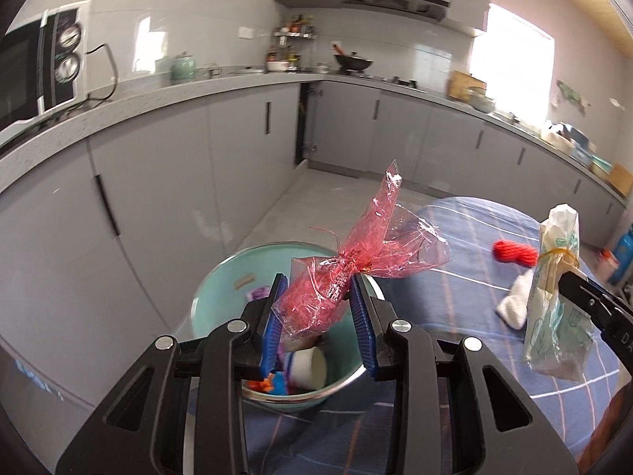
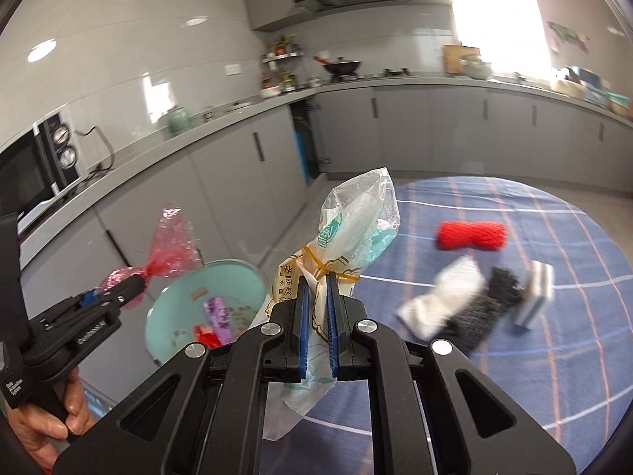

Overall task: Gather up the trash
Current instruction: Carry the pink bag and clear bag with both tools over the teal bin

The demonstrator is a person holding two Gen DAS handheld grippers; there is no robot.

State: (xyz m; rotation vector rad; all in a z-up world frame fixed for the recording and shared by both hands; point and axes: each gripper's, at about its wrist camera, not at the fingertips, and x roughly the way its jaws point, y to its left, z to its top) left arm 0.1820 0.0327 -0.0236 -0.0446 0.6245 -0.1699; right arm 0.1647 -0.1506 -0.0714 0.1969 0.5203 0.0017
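My left gripper (image 1: 318, 289) is shut on a crumpled red cellophane bag (image 1: 356, 261), held above a teal bin (image 1: 209, 297) that has several scraps inside. From the right wrist view the same left gripper (image 2: 130, 289) shows at the left with the red cellophane bag (image 2: 170, 253) over the teal bin (image 2: 170, 304). My right gripper (image 2: 318, 281) is shut on a clear plastic bag (image 2: 356, 217) tied with a yellow rubber band, above the table edge. That clear plastic bag (image 1: 554, 289) hangs at the right of the left wrist view.
A round table with a blue checked cloth (image 2: 554, 356) carries a red knitted roll (image 2: 470, 235), a white cloth (image 2: 443, 301), a dark scourer (image 2: 490, 304) and a striped sponge (image 2: 534, 293). Grey cabinets (image 1: 178, 182) and a microwave (image 1: 39, 71) line the wall behind.
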